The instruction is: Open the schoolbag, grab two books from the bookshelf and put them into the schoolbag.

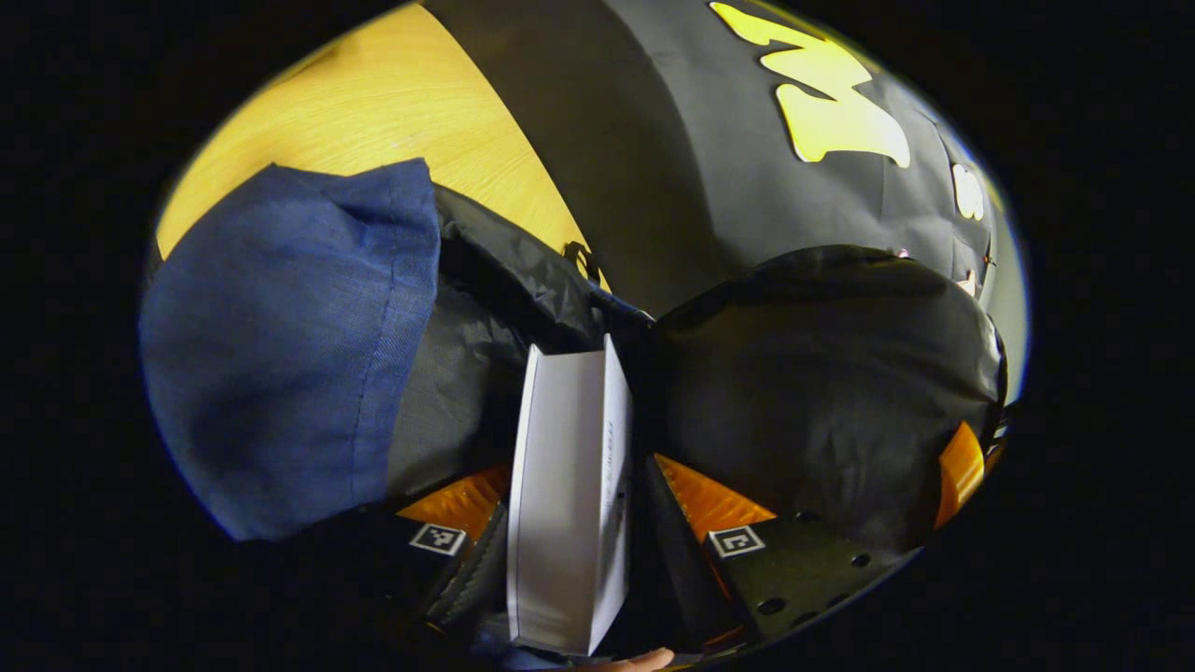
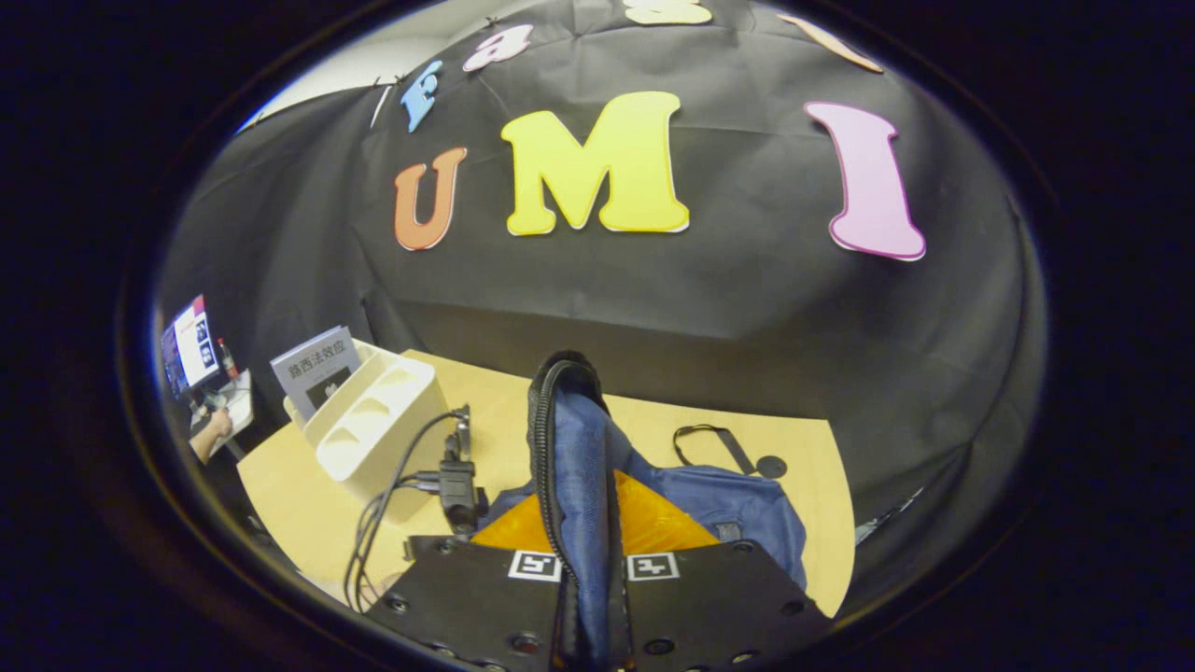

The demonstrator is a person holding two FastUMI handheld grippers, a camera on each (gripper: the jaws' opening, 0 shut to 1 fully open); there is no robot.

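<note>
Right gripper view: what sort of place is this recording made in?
Likely a recording booth set up as a study desk: black cloth wall, wooden table, a white bookshelf holding a book, and a blue schoolbag.

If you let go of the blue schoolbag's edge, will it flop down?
Probably. The schoolbag looks like soft, creased cloth, standing up where the right hand-held gripper pinches its edge. Its lower part already slumps on the table, so it is likely floppy.

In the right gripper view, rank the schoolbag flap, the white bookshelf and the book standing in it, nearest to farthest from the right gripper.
1. schoolbag flap: pinched between the right gripper fingers, centre.
2. white bookshelf: on the table, to the left.
3. book: upright at the shelf's far left end.
</note>
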